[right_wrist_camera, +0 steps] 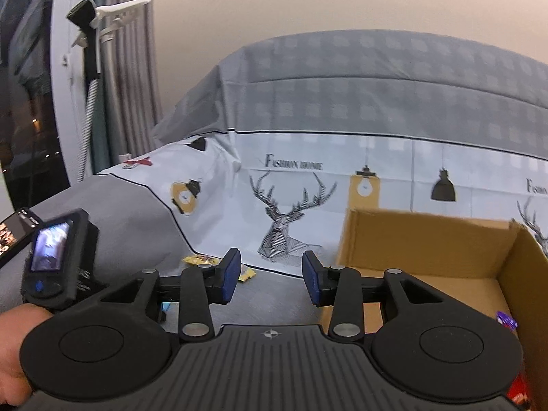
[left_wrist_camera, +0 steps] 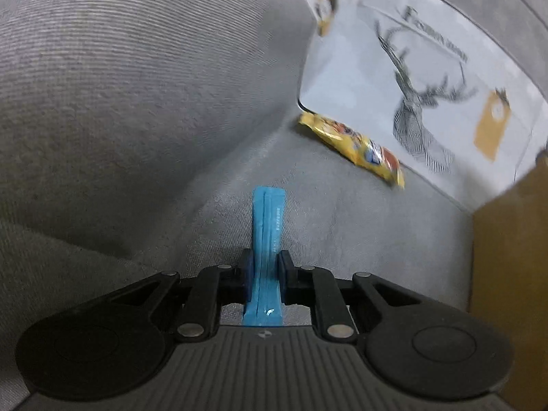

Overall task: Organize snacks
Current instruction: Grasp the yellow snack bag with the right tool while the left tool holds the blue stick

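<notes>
1. Pose-wise, our left claw (left_wrist_camera: pixel 263 267) tips steeply down at the grey ribbed fabric surface (left_wrist_camera: pixel 137 102), while our right claw (right_wrist_camera: pixel 270 274) sits nearly level, aimed at the deer-print white cloth (right_wrist_camera: pixel 291 205).
2. Left claw is nearly closed, pads clamped on a thin blue snack stick packet (left_wrist_camera: pixel 267 239) that pokes forward between them. Right claw is partly open with nothing between its blue pads.
3. The left view gives us a yellow crinkly snack packet (left_wrist_camera: pixel 356 147) lying by the cloth's edge. Only the right view shows inside the open brown cardboard box (right_wrist_camera: pixel 428 236), a purple wrapper (right_wrist_camera: pixel 506 320) and the hand (right_wrist_camera: pixel 13 349) gripping the other claw.
</notes>
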The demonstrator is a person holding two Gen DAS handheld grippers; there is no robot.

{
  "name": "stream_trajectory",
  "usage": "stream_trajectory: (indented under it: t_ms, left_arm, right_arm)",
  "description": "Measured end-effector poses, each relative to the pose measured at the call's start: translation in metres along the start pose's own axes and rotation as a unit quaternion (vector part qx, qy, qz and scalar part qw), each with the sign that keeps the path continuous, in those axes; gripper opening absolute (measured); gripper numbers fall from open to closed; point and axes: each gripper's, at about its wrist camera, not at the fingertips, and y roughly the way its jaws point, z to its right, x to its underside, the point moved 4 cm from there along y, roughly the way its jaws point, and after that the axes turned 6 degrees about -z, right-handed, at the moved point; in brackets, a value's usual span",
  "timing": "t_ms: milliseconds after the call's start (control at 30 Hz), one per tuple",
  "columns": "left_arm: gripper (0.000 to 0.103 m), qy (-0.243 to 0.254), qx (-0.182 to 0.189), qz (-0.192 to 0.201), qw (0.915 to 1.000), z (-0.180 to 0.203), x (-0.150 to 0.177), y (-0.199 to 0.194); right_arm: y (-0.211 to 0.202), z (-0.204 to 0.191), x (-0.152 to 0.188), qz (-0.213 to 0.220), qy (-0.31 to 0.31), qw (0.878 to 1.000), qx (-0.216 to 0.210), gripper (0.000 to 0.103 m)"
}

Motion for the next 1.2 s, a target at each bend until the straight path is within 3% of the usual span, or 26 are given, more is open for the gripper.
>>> stream_trajectory:
  t_ms: [167,367,467,567,633,767,800,900,933,1067,1100,1200]
  left_arm:
    - [0.016,-0.039,0.011,-0.011,0.9991,-0.008,0.002,-0.003]
    - [0.016,-0.097,0.035,-0.025,0.9944,-0.019,-0.001,-0.003]
    - [0.016,-0.111,0.044,-0.031,0.9923,-0.023,-0.003,-0.002]
    - [0.016,-0.118,0.048,-0.037,0.9912,-0.025,-0.004,-0.003]
    - [0.016,-0.121,0.051,-0.04,0.9906,-0.026,-0.004,-0.003]
    - [0.016,-0.12,0.051,-0.043,0.9905,-0.025,-0.005,-0.003]
    - [0.016,-0.121,0.051,-0.044,0.9903,-0.026,-0.005,-0.004]
    - [0.016,-0.123,0.051,-0.046,0.99,-0.025,-0.007,-0.003]
    - [0.016,-0.123,0.051,-0.046,0.9901,-0.025,-0.007,-0.004]
    - [0.016,-0.116,0.048,-0.048,0.9909,-0.023,-0.005,-0.006]
    - [0.016,-0.112,0.048,-0.048,0.9913,-0.023,-0.004,-0.006]
    - [0.016,-0.107,0.055,-0.054,0.9913,-0.021,-0.004,-0.003]
  right_arm:
    - [0.028,-0.006,-0.035,-0.018,0.026,0.999,-0.027,0.042]
    - [0.129,-0.026,-0.064,-0.123,0.024,0.991,-0.054,0.049]
    - [0.182,-0.043,-0.061,-0.168,-0.012,0.985,-0.045,0.055]
    - [0.226,-0.061,-0.048,-0.203,-0.08,0.976,-0.025,0.072]
    - [0.248,-0.071,-0.037,-0.217,-0.131,0.967,-0.014,0.073]
    - [0.276,-0.084,-0.018,-0.255,-0.187,0.948,-0.038,0.072]
    - [0.281,-0.087,-0.015,-0.264,-0.197,0.943,-0.042,0.068]
    - [0.284,-0.088,-0.003,-0.283,-0.219,0.933,-0.037,0.041]
    - [0.283,-0.087,0.0,-0.29,-0.215,0.932,-0.038,0.038]
    - [0.266,-0.079,0.006,-0.287,-0.189,0.938,-0.033,0.024]
    - [0.26,-0.076,0.005,-0.285,-0.179,0.941,-0.028,0.017]
    - [0.234,-0.067,-0.002,-0.279,-0.135,0.951,-0.019,0.015]
